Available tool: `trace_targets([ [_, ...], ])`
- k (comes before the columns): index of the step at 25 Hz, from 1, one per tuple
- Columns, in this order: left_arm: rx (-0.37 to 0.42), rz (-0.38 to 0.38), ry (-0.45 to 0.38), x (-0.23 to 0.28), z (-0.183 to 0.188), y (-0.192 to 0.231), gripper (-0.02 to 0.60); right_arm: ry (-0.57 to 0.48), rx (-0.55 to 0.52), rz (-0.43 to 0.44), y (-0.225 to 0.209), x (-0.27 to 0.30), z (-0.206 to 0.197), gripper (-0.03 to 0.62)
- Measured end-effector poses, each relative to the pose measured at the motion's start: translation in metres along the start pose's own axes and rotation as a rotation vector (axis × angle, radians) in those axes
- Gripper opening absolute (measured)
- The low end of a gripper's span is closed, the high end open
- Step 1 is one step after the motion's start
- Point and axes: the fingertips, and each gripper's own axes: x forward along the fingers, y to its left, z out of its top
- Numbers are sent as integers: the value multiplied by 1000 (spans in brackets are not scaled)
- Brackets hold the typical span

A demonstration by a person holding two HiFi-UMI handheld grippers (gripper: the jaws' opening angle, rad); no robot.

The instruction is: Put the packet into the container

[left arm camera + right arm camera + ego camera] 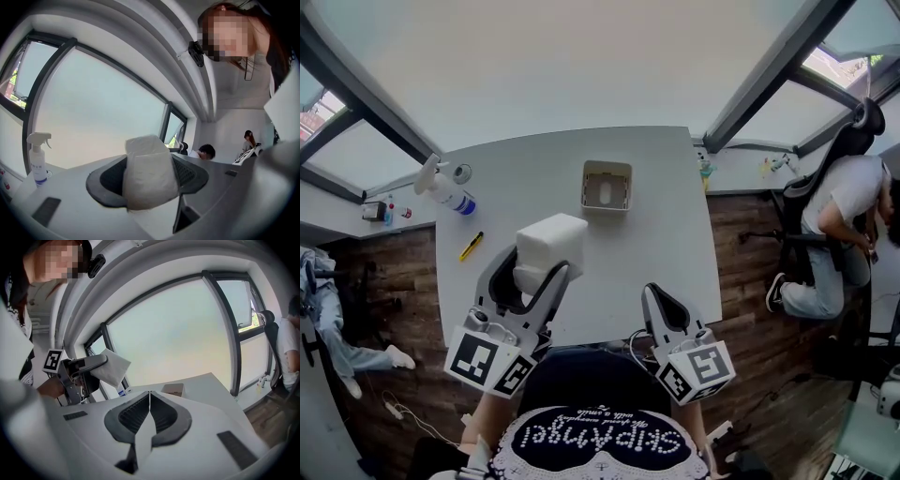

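My left gripper (528,274) is shut on a white soft packet (549,247), held above the near left part of the grey table (666,244). In the left gripper view the packet (149,173) fills the gap between the dark pads. The small beige container (607,186) stands open-topped near the table's far middle, with one small white thing inside. My right gripper (659,302) hangs at the table's near edge, shut with nothing in it; its jaws (149,414) meet in the right gripper view, where the container (173,389) and the packet (111,367) also show.
A spray bottle (443,186) lies at the table's far left corner, with a yellow pen (471,246) nearer along the left edge. A person sits in an office chair (836,225) on the wooden floor at the right. Windows surround the table.
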Motion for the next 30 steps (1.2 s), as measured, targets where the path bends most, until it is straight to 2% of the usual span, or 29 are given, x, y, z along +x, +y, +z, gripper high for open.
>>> trace_targets([
  [5, 6, -2, 2, 7, 2, 3, 278, 8, -2, 11, -2, 5, -2, 15],
  [10, 41, -3, -10, 19, 8, 6, 278, 70, 21, 54, 5, 12, -12, 15],
  [15, 84, 15, -26, 38, 9, 15, 278, 88, 26, 82, 6, 17, -16, 15],
  [24, 102, -5, -31, 80, -2, 18, 278, 128, 32, 99, 3, 18, -26, 15],
  [30, 68, -34, -7, 110, -13, 25, 278, 146, 45, 95, 2, 18, -28, 15],
])
